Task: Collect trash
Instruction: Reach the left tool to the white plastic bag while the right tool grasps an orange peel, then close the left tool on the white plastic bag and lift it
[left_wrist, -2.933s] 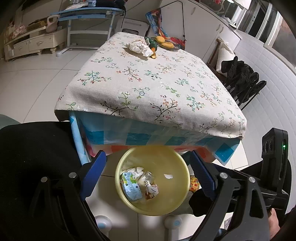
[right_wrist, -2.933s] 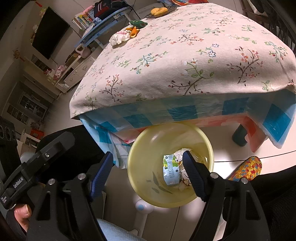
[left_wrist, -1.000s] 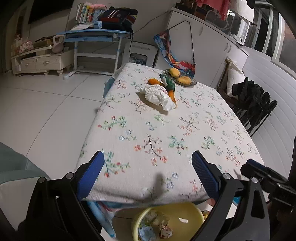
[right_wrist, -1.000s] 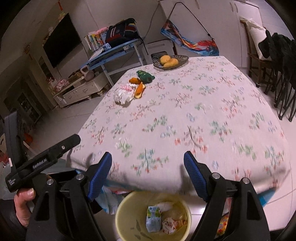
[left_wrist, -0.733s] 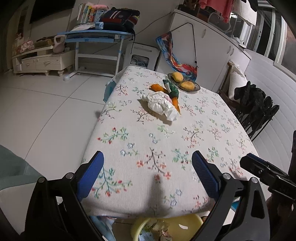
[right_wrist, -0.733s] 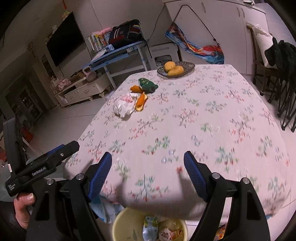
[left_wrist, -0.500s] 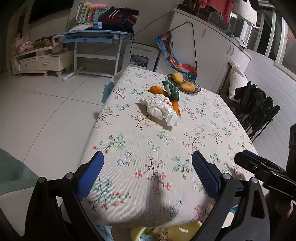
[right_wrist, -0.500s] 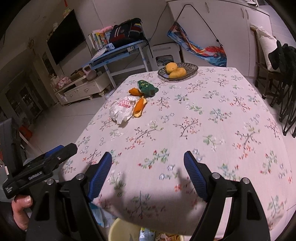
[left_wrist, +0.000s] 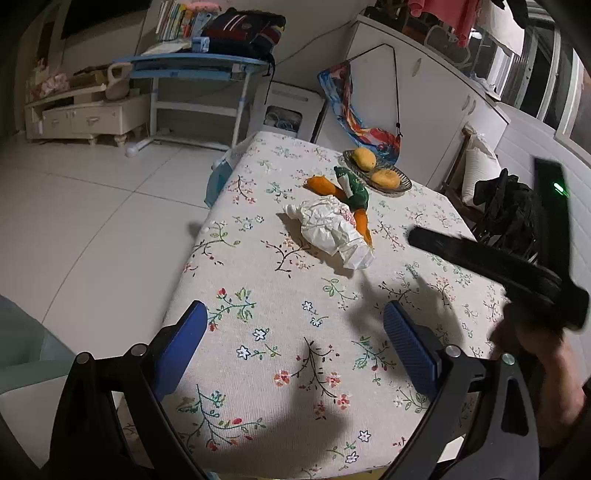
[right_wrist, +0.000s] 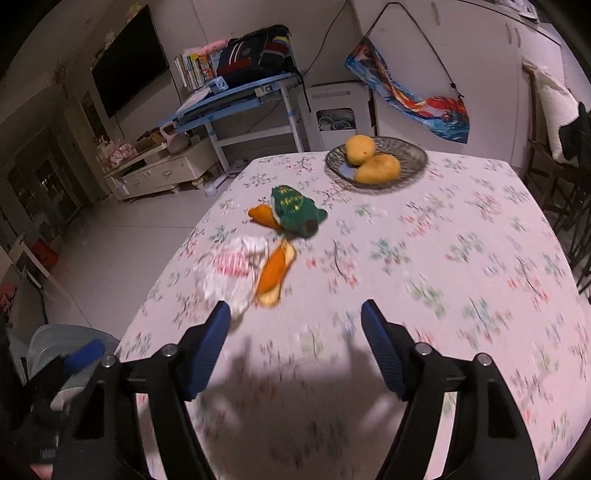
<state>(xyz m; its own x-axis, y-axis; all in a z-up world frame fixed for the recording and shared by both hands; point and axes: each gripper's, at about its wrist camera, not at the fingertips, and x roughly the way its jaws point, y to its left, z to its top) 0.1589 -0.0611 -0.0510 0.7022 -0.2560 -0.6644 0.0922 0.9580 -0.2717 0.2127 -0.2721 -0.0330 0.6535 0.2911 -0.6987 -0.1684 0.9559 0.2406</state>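
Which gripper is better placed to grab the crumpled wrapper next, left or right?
Right, probably. The right gripper is open, its left finger already beside the crumpled wrapper. The left gripper, also open, sits farther back.

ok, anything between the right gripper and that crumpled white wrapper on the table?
Nothing visible. The right gripper is open, with only bare tablecloth between it and the crumpled wrapper. An orange peel lies against the wrapper's right side.

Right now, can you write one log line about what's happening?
left gripper: open, empty | right gripper: open, empty | paper wad, orange peels: on table
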